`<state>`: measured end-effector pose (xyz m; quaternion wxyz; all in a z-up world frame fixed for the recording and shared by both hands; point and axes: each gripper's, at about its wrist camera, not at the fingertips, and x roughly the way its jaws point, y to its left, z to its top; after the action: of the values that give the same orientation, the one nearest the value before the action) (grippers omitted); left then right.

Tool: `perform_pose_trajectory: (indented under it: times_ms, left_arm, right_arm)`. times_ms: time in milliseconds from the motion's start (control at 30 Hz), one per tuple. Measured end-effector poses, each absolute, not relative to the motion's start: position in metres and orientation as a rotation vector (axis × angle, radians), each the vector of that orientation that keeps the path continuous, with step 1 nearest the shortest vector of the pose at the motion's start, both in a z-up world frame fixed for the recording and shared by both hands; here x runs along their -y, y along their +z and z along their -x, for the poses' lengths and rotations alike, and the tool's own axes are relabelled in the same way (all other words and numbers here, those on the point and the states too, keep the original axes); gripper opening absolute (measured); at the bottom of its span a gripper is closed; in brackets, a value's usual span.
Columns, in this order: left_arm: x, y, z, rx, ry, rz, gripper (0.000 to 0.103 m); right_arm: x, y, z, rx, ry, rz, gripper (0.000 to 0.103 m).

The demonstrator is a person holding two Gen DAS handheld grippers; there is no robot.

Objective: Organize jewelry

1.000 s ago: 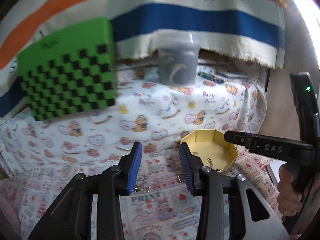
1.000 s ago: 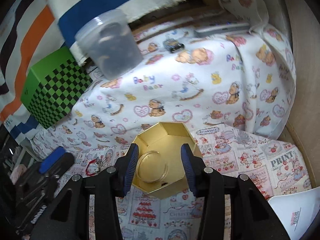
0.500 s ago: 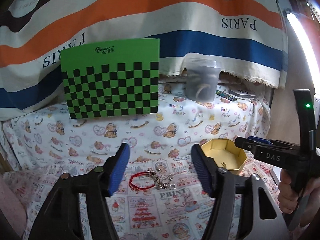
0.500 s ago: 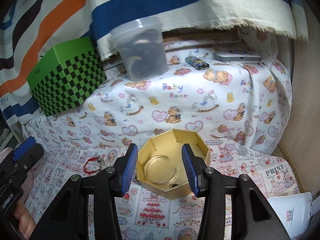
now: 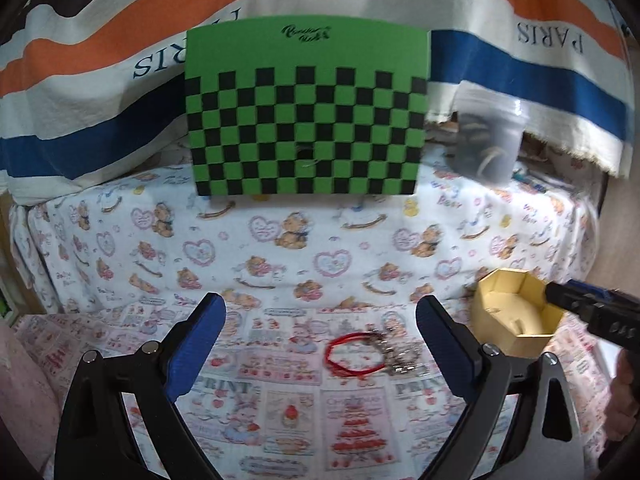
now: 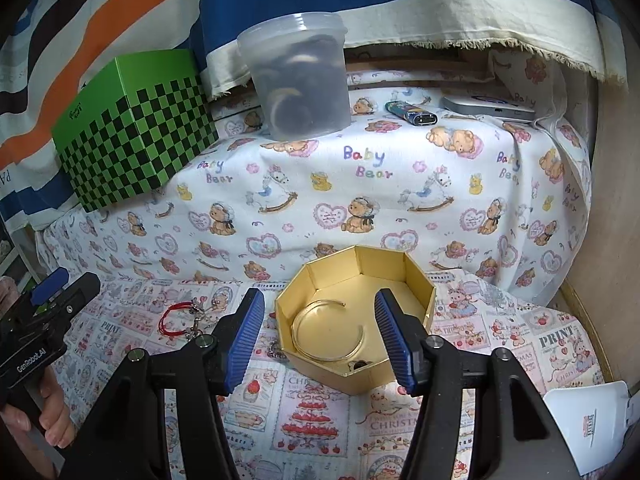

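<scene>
Jewelry, the red cord bracelet (image 5: pixel 352 354) and chains, lies on the desk left of the gold box (image 6: pixel 356 312) as the left tongs (image 5: pixel 320 336) spread wide, empty, framing it; right tongs (image 6: pixel 320 332) hover wide over the box's bangle (image 6: pixel 328 332).

A: Which words can you read here?

B: On the striped cloth (image 5: pixel 552 40) behind, "PARIS" stands upside down. The bear cloth (image 6: pixel 360 200) carries "Baby Bear" in coloured letters, several times.

A: And on the cloth at the front?

B: The patchwork cloth (image 6: pixel 552 340) shows "PRINT" and "CHRISTMAS". The black handle of the left claw (image 6: pixel 36 356) has "GenRobot.AI" in white.

A: Does the green checkered box (image 5: pixel 306 108) carry a name?

B: It has a small black script logo on top, but I cannot read it.
</scene>
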<state>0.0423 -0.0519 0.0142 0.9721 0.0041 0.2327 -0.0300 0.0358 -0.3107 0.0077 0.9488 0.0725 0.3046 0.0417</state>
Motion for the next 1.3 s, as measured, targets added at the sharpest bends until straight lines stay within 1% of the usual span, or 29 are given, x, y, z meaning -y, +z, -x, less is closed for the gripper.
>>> perform_pose_trajectory:
  times_ms: [67,267,300,367,433,533,600,667,733,800,867,1133,1167,1200,1233,1267,1300]
  left_arm:
    - [0.044,0.013,-0.046,-0.483,-0.045,0.005,0.095]
    - [0.021,-0.001,-0.068,-0.604,-0.064,0.113,0.094]
    - [0.021,-0.004,-0.072,-0.623,-0.066,0.115,0.09]
    - [0.025,-0.01,-0.079,-0.654,-0.068,0.085,0.086]
    - [0.033,-0.015,-0.083,-0.662,-0.066,0.031,0.085]
    - [0.046,-0.023,-0.088,-0.695,-0.072,-0.028,0.078]
    - [0.052,-0.027,-0.088,-0.719,-0.075,-0.056,0.07]
    - [0.058,-0.028,-0.084,-0.725,-0.123,-0.068,0.069]
    - [0.063,-0.027,-0.08,-0.737,-0.189,-0.049,0.065]
    - [0.069,-0.028,-0.081,-0.766,-0.242,-0.03,0.048]
    - [0.076,-0.034,-0.084,-0.805,-0.272,-0.02,0.039]
    - [0.097,-0.059,-0.097,-0.877,-0.297,-0.074,0.037]
    - [0.099,-0.059,-0.096,-0.879,-0.28,-0.088,0.03]
    - [0.1,-0.059,-0.096,-0.871,-0.268,-0.096,0.019]
    - [0.101,-0.059,-0.096,-0.869,-0.265,-0.101,0.012]
    - [0.101,-0.06,-0.096,-0.875,-0.267,-0.096,0.003]
    - [0.099,-0.061,-0.097,-0.879,-0.266,-0.085,0.0]
  right_arm:
    - [0.311,0.008,-0.036,-0.62,0.082,-0.148,0.06]
    - [0.311,0.01,-0.034,-0.612,0.083,-0.153,0.06]
    - [0.31,0.01,-0.034,-0.612,0.084,-0.153,0.06]
    - [0.309,0.009,-0.034,-0.615,0.085,-0.15,0.06]
    - [0.307,0.008,-0.035,-0.619,0.086,-0.143,0.06]
    - [0.305,0.007,-0.034,-0.618,0.09,-0.136,0.06]
    - [0.304,0.007,-0.034,-0.617,0.093,-0.132,0.06]
    - [0.303,0.008,-0.033,-0.616,0.097,-0.128,0.06]
    - [0.302,0.008,-0.032,-0.615,0.102,-0.127,0.06]
    - [0.301,0.008,-0.032,-0.617,0.106,-0.128,0.06]
    - [0.301,0.008,-0.032,-0.62,0.108,-0.127,0.06]
    - [0.299,0.008,-0.033,-0.623,0.1,-0.117,0.06]
    - [0.299,0.008,-0.032,-0.618,0.09,-0.108,0.06]
    - [0.299,0.008,-0.032,-0.613,0.083,-0.1,0.06]
    - [0.298,0.009,-0.031,-0.605,0.077,-0.089,0.06]
    - [0.298,0.01,-0.031,-0.602,0.078,-0.087,0.06]
    - [0.298,0.01,-0.031,-0.603,0.08,-0.088,0.06]
